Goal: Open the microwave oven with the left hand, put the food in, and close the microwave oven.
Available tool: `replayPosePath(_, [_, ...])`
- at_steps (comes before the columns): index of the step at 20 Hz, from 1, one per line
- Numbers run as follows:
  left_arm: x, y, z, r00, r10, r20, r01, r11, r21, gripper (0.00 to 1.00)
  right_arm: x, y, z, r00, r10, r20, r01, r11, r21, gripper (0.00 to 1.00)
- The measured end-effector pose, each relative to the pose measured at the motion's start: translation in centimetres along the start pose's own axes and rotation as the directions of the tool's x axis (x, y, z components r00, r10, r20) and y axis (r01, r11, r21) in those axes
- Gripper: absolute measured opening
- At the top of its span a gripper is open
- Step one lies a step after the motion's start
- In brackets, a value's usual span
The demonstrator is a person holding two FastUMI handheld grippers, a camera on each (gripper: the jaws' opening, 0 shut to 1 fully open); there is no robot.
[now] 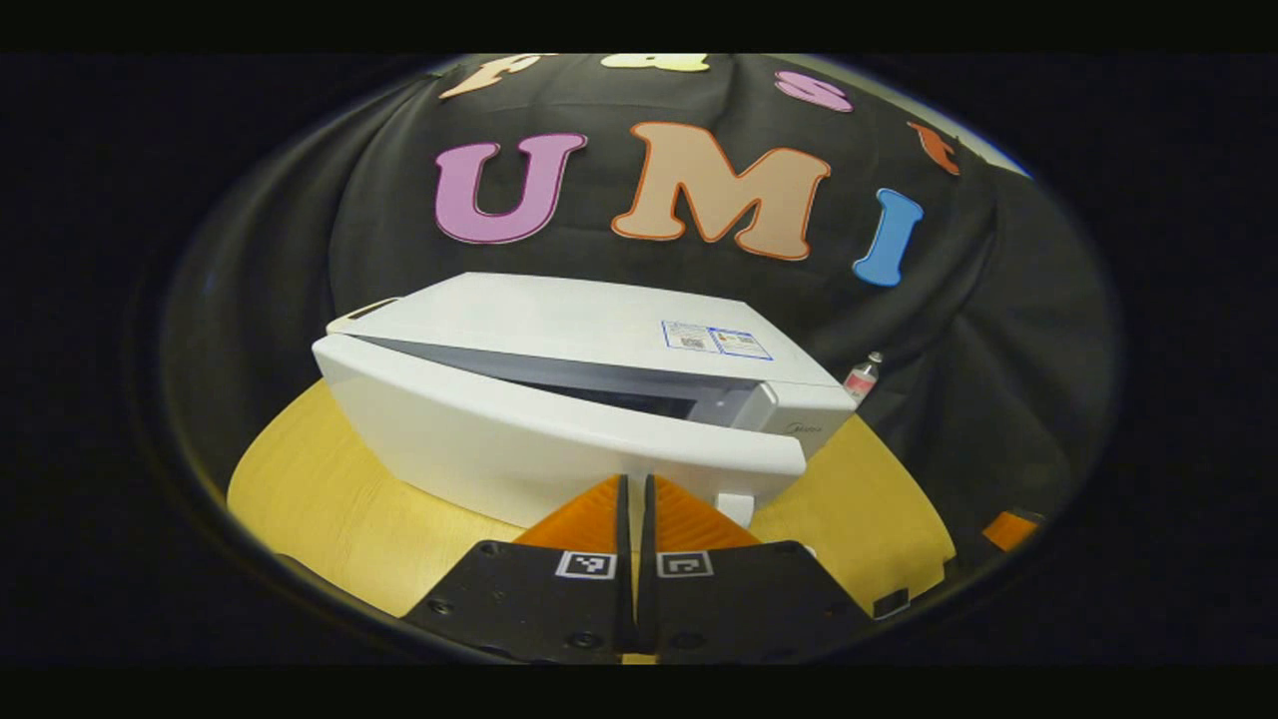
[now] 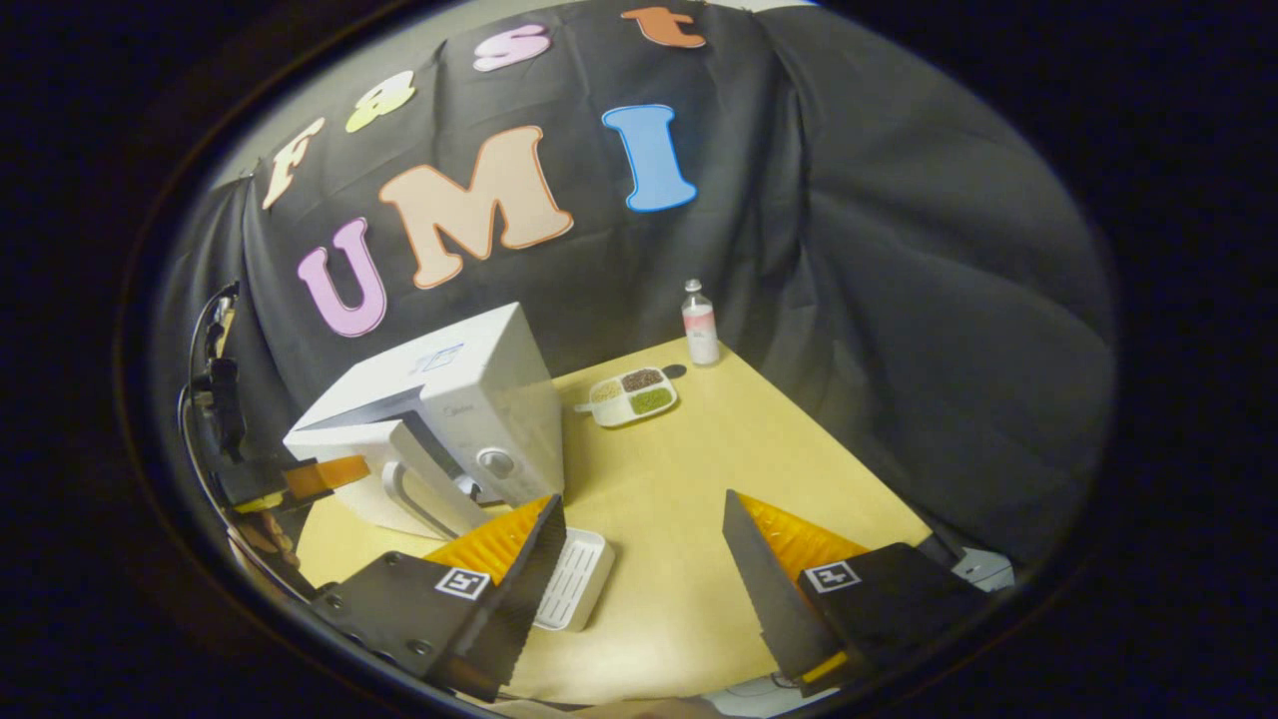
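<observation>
The white microwave (image 1: 559, 340) stands on the wooden table (image 1: 319, 499) with its door (image 1: 519, 439) ajar, a dark gap showing along the top and right edge. My left gripper (image 1: 635, 484) is shut, its tips close to the door's lower edge, with nothing visible between the fingers. From the right gripper view, the microwave (image 2: 469, 379) has its door (image 2: 359, 479) swung slightly out, the arched handle (image 2: 424, 504) facing me. The food, a white divided dish (image 2: 631, 394) with grains, lies on the table beyond the microwave. My right gripper (image 2: 641, 499) hangs open above the table.
A small bottle (image 2: 699, 325) stands at the table's far corner, also seen behind the microwave (image 1: 862, 377). A white slotted tray (image 2: 571, 579) lies beside my right gripper's left finger. The black cloth wall surrounds the table (image 2: 759, 449) on the far sides.
</observation>
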State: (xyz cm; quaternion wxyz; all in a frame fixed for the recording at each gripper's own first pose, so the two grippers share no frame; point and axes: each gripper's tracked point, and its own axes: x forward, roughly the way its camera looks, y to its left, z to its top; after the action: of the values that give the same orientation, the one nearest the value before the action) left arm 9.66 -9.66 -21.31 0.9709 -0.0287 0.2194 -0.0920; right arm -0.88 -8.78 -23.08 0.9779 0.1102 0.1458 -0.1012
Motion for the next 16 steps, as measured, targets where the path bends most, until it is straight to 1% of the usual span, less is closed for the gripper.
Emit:
replayPosePath(3, [1.0, -0.2, 0.3, 1.0, 0.004, 0.006, -0.004, 1.0, 0.002, 0.01, 0.4, -0.7, 0.1, 1.0, -0.013, 0.001, 0.013, 1.0, 0.008, 0.98])
replayPosePath(4, [1.6, -0.3, 0.5, 1.0, 0.005, 0.011, -0.005, 1.0, 0.001, 0.0, 0.6, -0.8, 0.2, 1.0, -0.015, 0.0, 0.015, 1.0, 0.008, 0.92])
replayPosePath(5, [2.0, -0.4, 0.6, 1.0, 0.006, 0.017, -0.006, 1.0, 0.0, 0.01, 0.8, -0.7, 0.3, 1.0, -0.015, 0.0, 0.015, 1.0, 0.008, 0.98])
replayPosePath(7, [2.5, -0.5, 0.7, 1.0, 0.01, 0.021, -0.01, 1.0, -0.001, 0.0, 0.7, -0.8, 0.5, 1.0, -0.015, 0.0, 0.015, 1.0, 0.001, 0.98])
replayPosePath(8, [2.7, -0.7, 0.8, 1.0, 0.01, 0.021, -0.01, 1.0, -0.001, 0.0, 0.7, -0.9, 0.5, 1.0, -0.015, -0.006, 0.015, 1.0, -0.006, 0.94])
replayPosePath(10, [3.0, -0.6, 1.0, 1.0, 0.014, 0.027, -0.014, 1.0, 0.004, 0.01, 0.7, -1.0, 0.7, 1.0, -0.014, -0.01, 0.014, 1.0, -0.015, 0.98])
replayPosePath(16, [4.0, 0.0, 1.5, 0.998, 0.057, 0.04, -0.057, 0.998, 0.01, 0.01, 1.0, -1.7, 1.3, 0.999, -0.013, -0.031, 0.012, 1.0, -0.024, 0.98])
